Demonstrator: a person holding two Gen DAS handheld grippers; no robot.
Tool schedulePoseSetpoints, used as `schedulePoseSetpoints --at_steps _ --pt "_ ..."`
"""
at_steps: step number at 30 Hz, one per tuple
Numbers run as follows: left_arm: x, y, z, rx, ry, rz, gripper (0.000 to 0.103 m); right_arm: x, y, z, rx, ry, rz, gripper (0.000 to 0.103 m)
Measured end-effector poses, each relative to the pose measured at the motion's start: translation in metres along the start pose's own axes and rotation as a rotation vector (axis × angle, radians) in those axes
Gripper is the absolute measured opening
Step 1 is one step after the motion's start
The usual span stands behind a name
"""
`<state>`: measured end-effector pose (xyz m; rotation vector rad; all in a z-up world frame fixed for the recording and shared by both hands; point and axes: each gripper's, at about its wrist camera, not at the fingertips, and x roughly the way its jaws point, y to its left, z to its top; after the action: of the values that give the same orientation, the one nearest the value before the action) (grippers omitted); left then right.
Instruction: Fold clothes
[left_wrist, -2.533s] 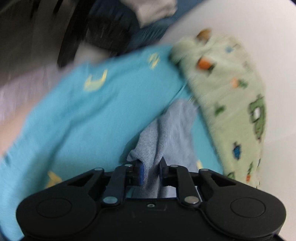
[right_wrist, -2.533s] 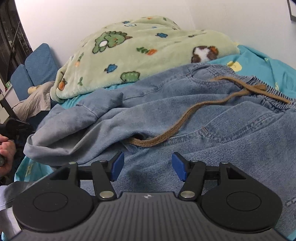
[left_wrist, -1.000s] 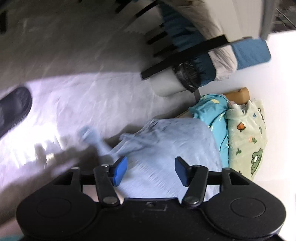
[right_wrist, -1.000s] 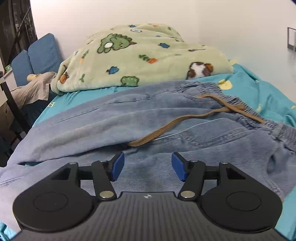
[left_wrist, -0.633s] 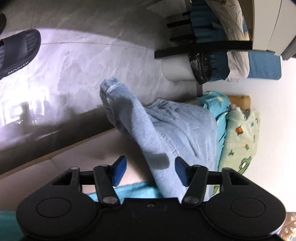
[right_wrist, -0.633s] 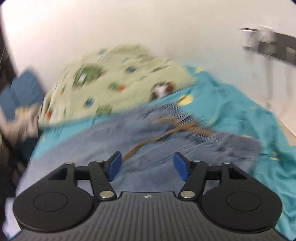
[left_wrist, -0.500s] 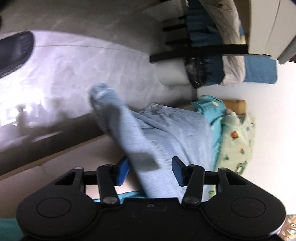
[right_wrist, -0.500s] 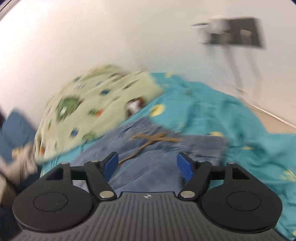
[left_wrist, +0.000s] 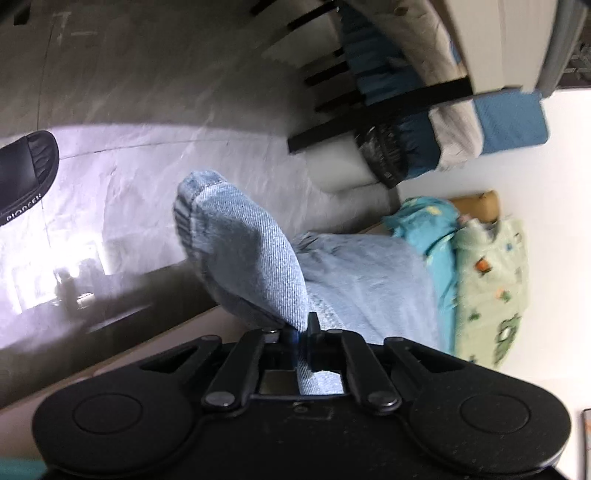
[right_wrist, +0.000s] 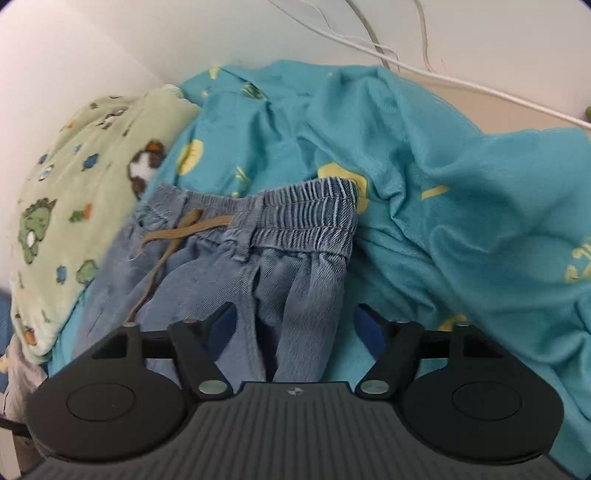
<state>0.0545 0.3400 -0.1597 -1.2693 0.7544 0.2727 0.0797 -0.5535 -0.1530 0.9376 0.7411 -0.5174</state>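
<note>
Evidently the jeans (right_wrist: 258, 258) sprawl mid-frame across the teal bedsheet (right_wrist: 443, 184), waistband (right_wrist: 295, 210) uppermost, one leg (left_wrist: 243, 251) trailing toward the floor at centre of the left view. The left gripper (left_wrist: 301, 332) is clamped on that leg; the right gripper (right_wrist: 295, 317) hangs spread wide below the waistband. Denim looks soft, floppy and fairly weighty, so the thick elastic band or hem probably gives the surest hold
</note>
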Motion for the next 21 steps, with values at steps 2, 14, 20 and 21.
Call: schedulePoseSetpoints --at_steps 2,14,20,21 --pt "-0.015 -0.008 -0.004 0.016 -0.016 -0.015 0.002 0.007 -0.003 0.001 0.009 -0.007 -0.008 0.032" --pt "-0.05 0.015 -0.011 -0.128 -0.042 -0.041 0.002 -0.059 -0.01 -0.006 0.056 -0.118 0.19 0.006" --pt "-0.031 -0.043 0.029 -0.136 -0.043 -0.048 0.002 -0.065 0.046 0.025 0.022 -0.129 0.2 0.006" --pt "-0.024 -0.056 0.036 -0.134 -0.044 -0.046 0.002 -0.062 0.062 0.032 0.017 -0.131 0.202 0.006"
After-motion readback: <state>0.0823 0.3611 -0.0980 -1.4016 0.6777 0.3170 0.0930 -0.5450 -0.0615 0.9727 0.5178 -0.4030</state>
